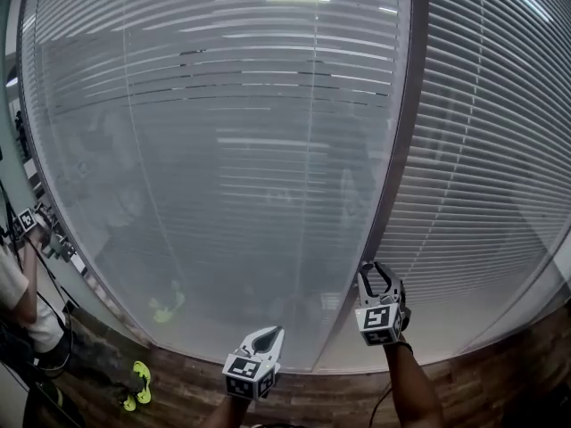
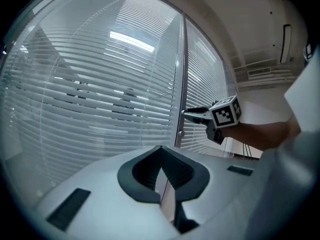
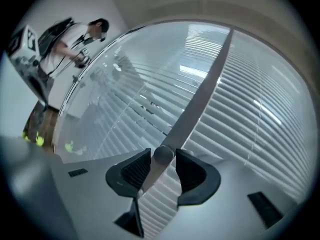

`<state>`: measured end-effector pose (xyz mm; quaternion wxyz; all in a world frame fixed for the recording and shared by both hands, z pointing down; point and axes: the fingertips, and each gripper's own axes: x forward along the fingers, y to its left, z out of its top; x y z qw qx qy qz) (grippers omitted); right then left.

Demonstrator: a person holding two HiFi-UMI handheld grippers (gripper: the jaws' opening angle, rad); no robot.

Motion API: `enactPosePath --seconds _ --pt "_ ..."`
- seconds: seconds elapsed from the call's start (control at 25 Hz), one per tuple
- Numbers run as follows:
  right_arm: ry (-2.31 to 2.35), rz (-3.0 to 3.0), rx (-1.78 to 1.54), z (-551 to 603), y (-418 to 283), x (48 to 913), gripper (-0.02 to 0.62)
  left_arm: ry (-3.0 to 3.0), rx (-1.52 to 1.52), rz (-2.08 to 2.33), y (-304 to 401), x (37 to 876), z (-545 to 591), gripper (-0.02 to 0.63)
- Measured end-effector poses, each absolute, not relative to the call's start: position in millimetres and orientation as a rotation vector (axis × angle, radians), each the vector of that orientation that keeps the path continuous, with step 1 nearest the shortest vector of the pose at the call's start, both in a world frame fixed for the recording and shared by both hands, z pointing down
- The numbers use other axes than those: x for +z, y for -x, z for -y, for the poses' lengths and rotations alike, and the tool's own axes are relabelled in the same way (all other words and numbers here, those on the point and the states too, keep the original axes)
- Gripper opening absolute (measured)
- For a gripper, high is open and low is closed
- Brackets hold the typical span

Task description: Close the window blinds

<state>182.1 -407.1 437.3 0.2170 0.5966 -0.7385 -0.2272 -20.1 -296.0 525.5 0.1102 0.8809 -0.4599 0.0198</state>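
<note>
Blinds (image 1: pixel 223 105) hang behind the glass (image 1: pixel 134 239), slats mostly flat, a few dark gaps up top. Right gripper (image 1: pixel 379 273) is at the post (image 1: pixel 399 150) between panes, jaws apart and straddling a round knob (image 3: pixel 163 155), no clear squeeze on it. Left gripper (image 1: pixel 268 334) sits lower left — jaws closed tip to tip, nothing in them.

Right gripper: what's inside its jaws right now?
A round knob on the window's vertical frame bar sits between the jaws of the right gripper. Its stem is hidden behind its head; whether the pads press it is unclear.
</note>
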Motion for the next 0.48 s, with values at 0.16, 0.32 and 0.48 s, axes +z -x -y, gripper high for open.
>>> enactPosePath --seconds 0.16,0.32,0.48 --pt "-1.815 2.257 -0.348 412.6 -183.9 434.8 0.144 -2.560 0.036 1.365 26.6 526.5 300.6 0.000" --pt "-1.990 2.321 -0.112 415.5 -190.6 436.1 0.143 -2.563 0.033 1.379 27.1 522.8 298.8 0.000" --pt "-2.084 2.334 -0.063 415.0 -194.1 436.1 0.127 -2.572 0.058 1.361 24.5 529.0 296.2 0.000"
